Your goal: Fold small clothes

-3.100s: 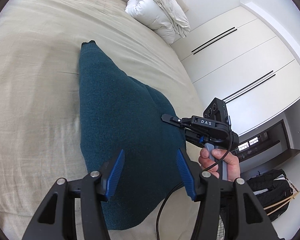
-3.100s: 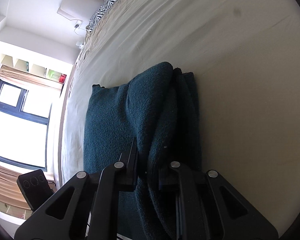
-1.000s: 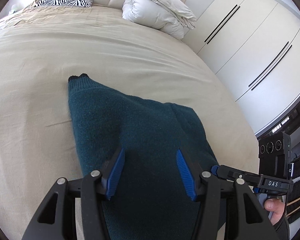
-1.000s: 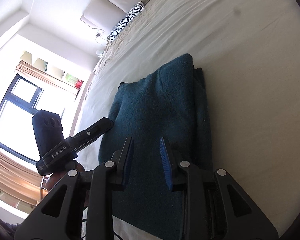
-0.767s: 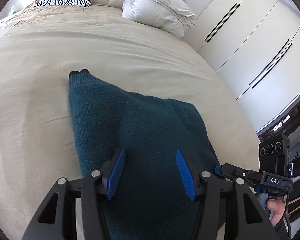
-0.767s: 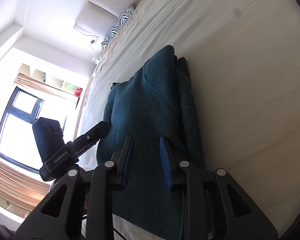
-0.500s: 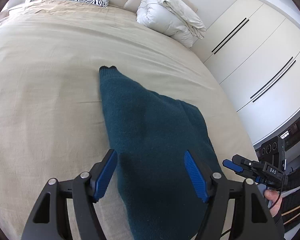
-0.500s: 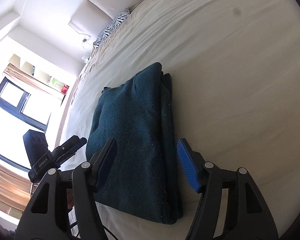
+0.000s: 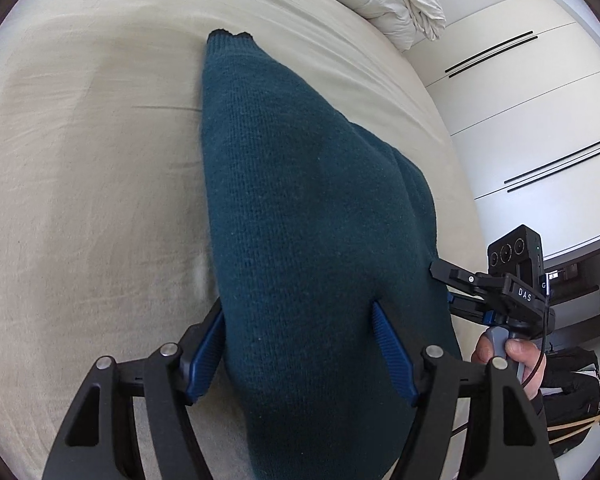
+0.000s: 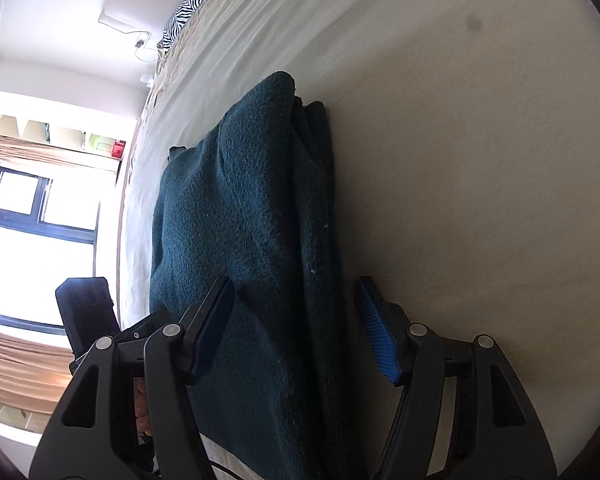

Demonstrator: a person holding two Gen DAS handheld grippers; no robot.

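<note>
The teal sweater [image 9: 312, 240] runs off the bottom edge in both views; its left edge hides the left tongs' [image 9: 296, 354] left pad.

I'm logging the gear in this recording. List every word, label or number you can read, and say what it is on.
"DAS": white letters on the black body of the right gripper, seen from the left wrist view.
Small white tag beside the black camera block: too small to read.
Dark teal knitted garment: no text visible.
</note>
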